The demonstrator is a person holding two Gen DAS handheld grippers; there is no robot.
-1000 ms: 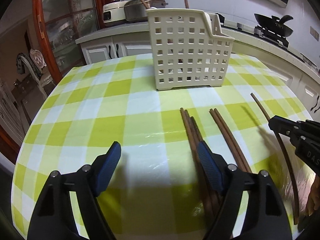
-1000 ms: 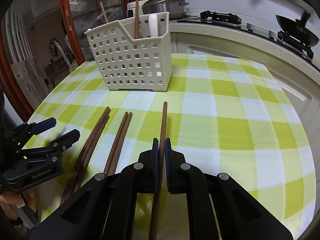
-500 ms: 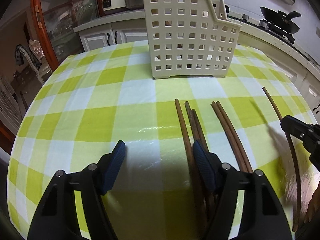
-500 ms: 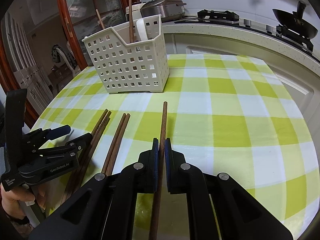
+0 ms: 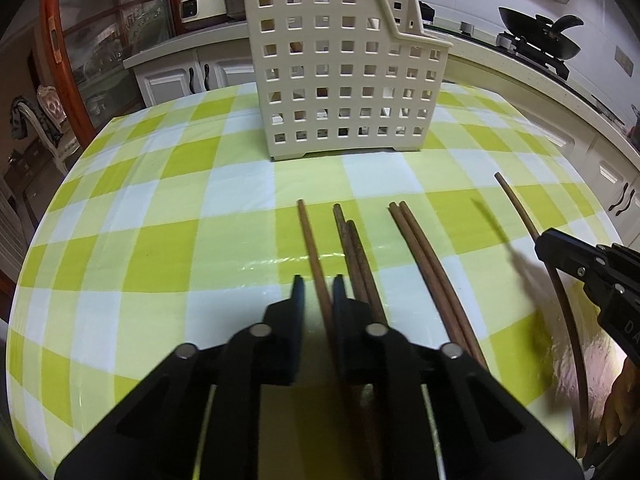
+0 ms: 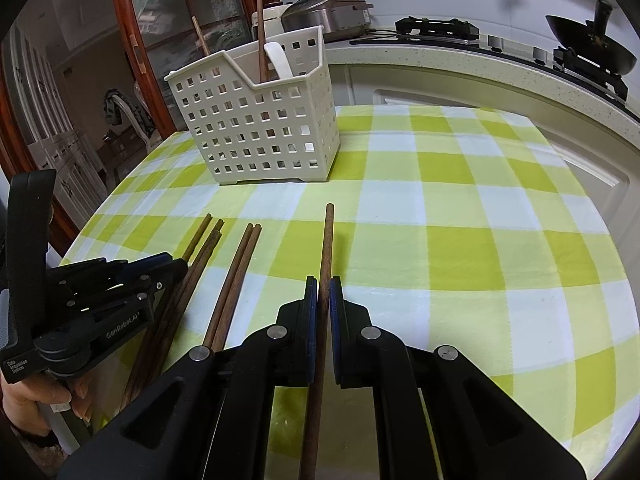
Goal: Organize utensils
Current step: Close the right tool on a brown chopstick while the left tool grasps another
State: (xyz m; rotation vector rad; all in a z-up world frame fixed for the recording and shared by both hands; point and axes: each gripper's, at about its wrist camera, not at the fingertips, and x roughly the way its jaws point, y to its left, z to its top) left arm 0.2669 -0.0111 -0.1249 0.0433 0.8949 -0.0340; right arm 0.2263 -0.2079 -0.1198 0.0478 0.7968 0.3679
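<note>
- Left gripper [image 5: 318, 294]: jaws closed on one brown chopstick [image 5: 311, 236].
- Right gripper [image 6: 323, 294]: jaws clamped on a single chopstick [image 6: 327, 240], tip raised.

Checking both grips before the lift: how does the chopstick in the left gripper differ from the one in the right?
The left gripper holds its chopstick right beside loose chopsticks on the table; the right gripper holds its chopstick standing clear of the nearest pair. The right chopstick's tip points at open tablecloth right of the basket; the left's points towards the basket. Both are brown, gripped mid-length by shut jaws.
</note>
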